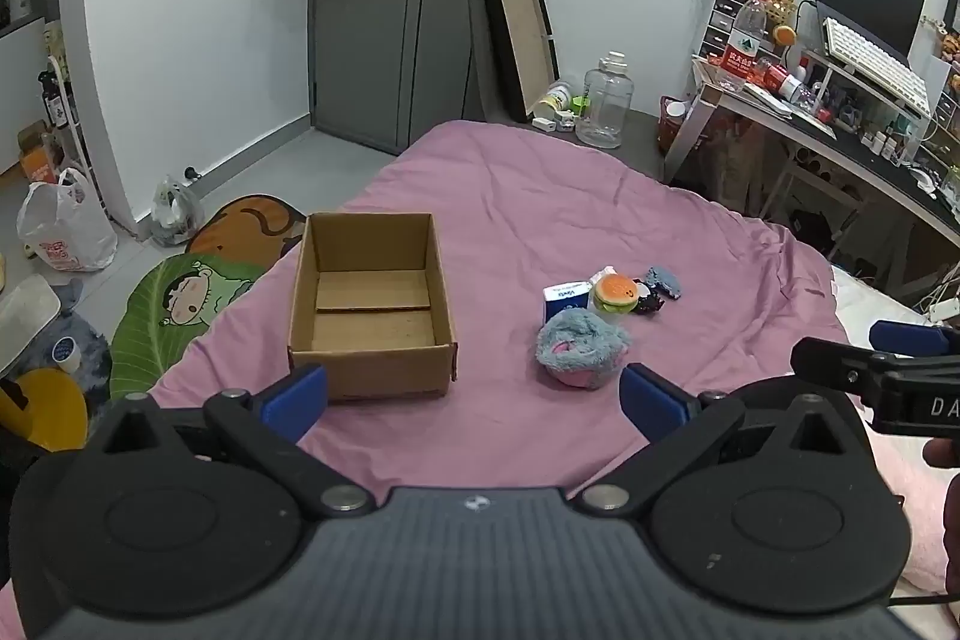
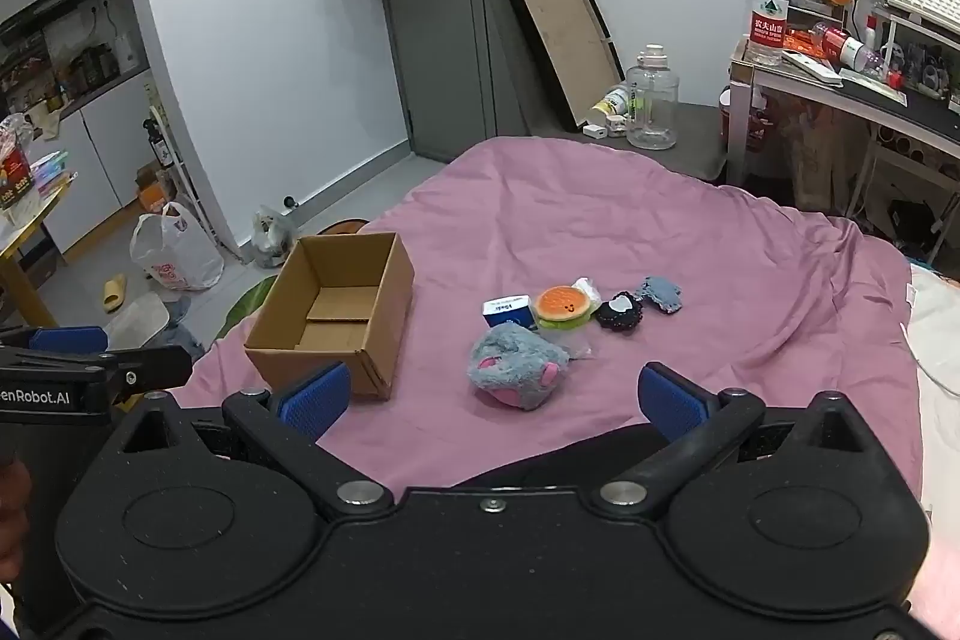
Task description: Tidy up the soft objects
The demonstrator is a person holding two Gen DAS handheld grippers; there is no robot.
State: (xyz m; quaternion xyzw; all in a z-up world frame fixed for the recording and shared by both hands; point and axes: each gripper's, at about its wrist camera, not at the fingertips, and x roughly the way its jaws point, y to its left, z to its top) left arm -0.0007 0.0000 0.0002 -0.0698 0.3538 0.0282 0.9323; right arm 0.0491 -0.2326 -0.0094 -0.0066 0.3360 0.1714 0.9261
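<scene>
An open, empty cardboard box [image 1: 371, 301] [image 2: 336, 307] stands on the pink bedspread [image 1: 540, 196] [image 2: 600, 220]. To its right lies a cluster: a fluffy blue-grey plush with pink patches [image 1: 581, 347] [image 2: 517, 364], a burger-shaped soft toy [image 1: 613, 293] [image 2: 563, 307], a small blue-and-white carton [image 1: 565, 299] [image 2: 509, 310], a black plush [image 1: 649, 301] [image 2: 620, 311] and a small grey plush [image 1: 665, 281] [image 2: 660, 293]. My left gripper [image 1: 474, 394] is open and empty, near the box front. My right gripper [image 2: 492, 391] is open and empty, just short of the fluffy plush.
A desk [image 1: 840, 124] [image 2: 852, 88] with bottles, keyboard and clutter stands at the right. A clear jug [image 1: 606, 103] [image 2: 653, 100] and a leaning tray [image 1: 519, 34] are on the floor beyond the bed. Cartoon rugs [image 1: 186, 304] and bags [image 1: 63, 226] lie left.
</scene>
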